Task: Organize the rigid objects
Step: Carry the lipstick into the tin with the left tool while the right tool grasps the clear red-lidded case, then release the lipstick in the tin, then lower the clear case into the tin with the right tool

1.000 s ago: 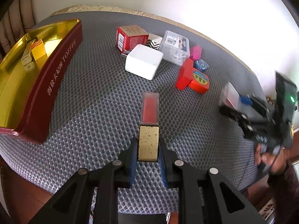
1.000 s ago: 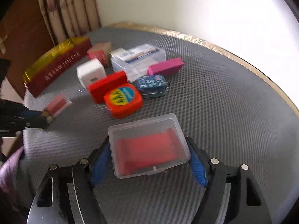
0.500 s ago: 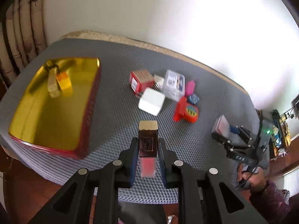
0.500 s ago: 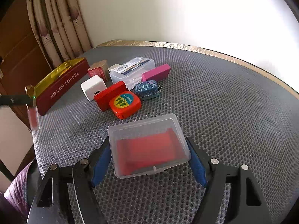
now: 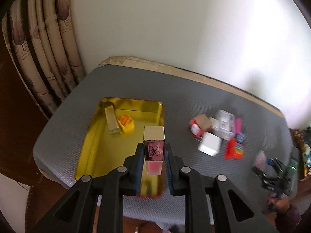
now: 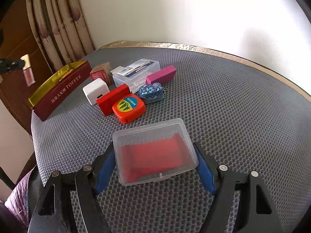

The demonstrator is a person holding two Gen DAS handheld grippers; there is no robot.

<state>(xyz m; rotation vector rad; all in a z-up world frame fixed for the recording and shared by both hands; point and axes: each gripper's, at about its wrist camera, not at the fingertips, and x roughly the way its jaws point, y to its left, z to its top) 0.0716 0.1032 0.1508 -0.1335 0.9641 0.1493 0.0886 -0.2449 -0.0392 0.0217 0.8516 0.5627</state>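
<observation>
My left gripper [image 5: 154,149] is shut on a small pink cosmetic bottle [image 5: 154,133] with a gold cap, held in the air above the near right corner of the open gold-lined toffee tin [image 5: 97,145]. The right wrist view shows the same bottle [image 6: 28,73] hanging at the far left, beyond the tin [image 6: 62,89]. My right gripper [image 6: 154,151] is shut on a clear plastic box [image 6: 155,136] with a red insert, low over the grey mat. In the left wrist view that gripper [image 5: 272,167] is at the table's right edge.
Inside the tin lie a gold bar-shaped item [image 5: 111,120] and a yellow-orange block [image 5: 126,124]. Mid-table stand a white cube [image 6: 95,92], red box [image 6: 112,99], orange tape measure [image 6: 129,107], blue tin [image 6: 151,92], pink bar [image 6: 161,74] and clear case [image 6: 136,70]. Curtains hang at the back left.
My left gripper has lifted the bottle off the mat and carried it up and left over the tin; the bottle has swung round in the jaws. The right gripper has barely moved.
</observation>
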